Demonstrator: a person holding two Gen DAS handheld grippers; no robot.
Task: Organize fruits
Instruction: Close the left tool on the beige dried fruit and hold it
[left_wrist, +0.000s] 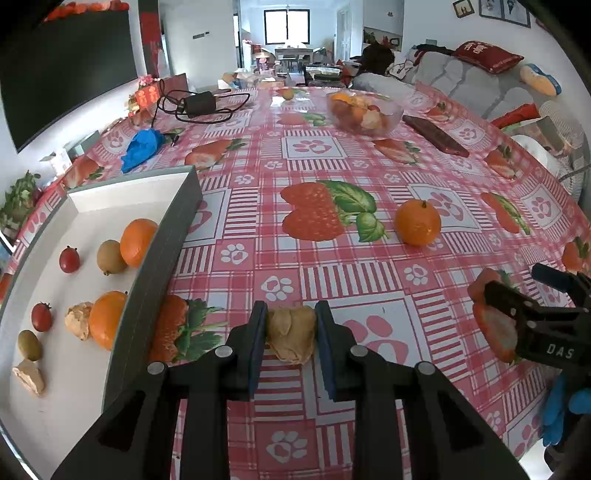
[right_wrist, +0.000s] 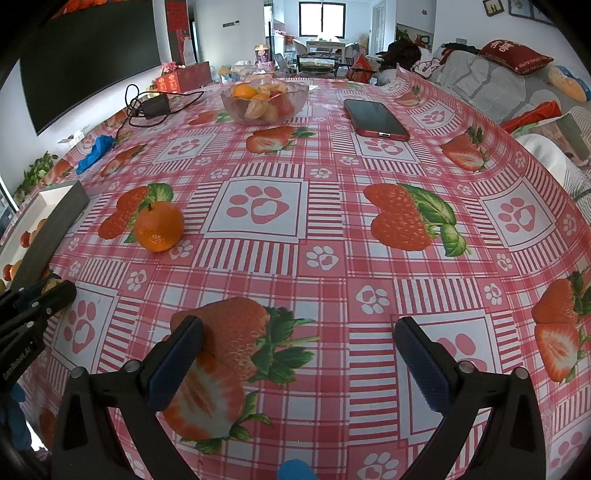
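Right between the pads of the left claw (left_wrist: 291, 334) sits a papery tan husk fruit (left_wrist: 291, 336), both blue pads pressed against its sides, so this claw is clamped on it. The fruit hangs low over the worktop (left_wrist: 332, 266), just beside the grey outer wall of the white tray (left_wrist: 110, 192), on the tray's right as the left wrist view shows it.

Inside the tray lie two rows of fruit. The farther row holds a cherry tomato (left_wrist: 69, 259), a kiwi (left_wrist: 110, 257) and an orange (left_wrist: 138, 242) that touches the wall. The nearer row holds another cherry tomato (left_wrist: 41, 316), a husk fruit (left_wrist: 79, 319) and an orange (left_wrist: 105, 319), again at the wall. Closer still lie a green kiwi (left_wrist: 29, 345) and one more husk fruit (left_wrist: 29, 376).

Out on the strawberry-patterned cloth, a loose orange (right_wrist: 159, 226) stands alone, well apart from both claws. The right claw (right_wrist: 306, 363) hovers over the cloth with its jaws wide apart and nothing between them; only a printed strawberry shows beneath. A blue-gloved hand (left_wrist: 561, 410) shows behind it in the left wrist view.

At the far side of the worktop stand a glass bowl (right_wrist: 265, 96) of mixed fruit, a dark phone (right_wrist: 375, 119) in a red case to its right, and a black charger (right_wrist: 155, 105) with coiled cable to its left.
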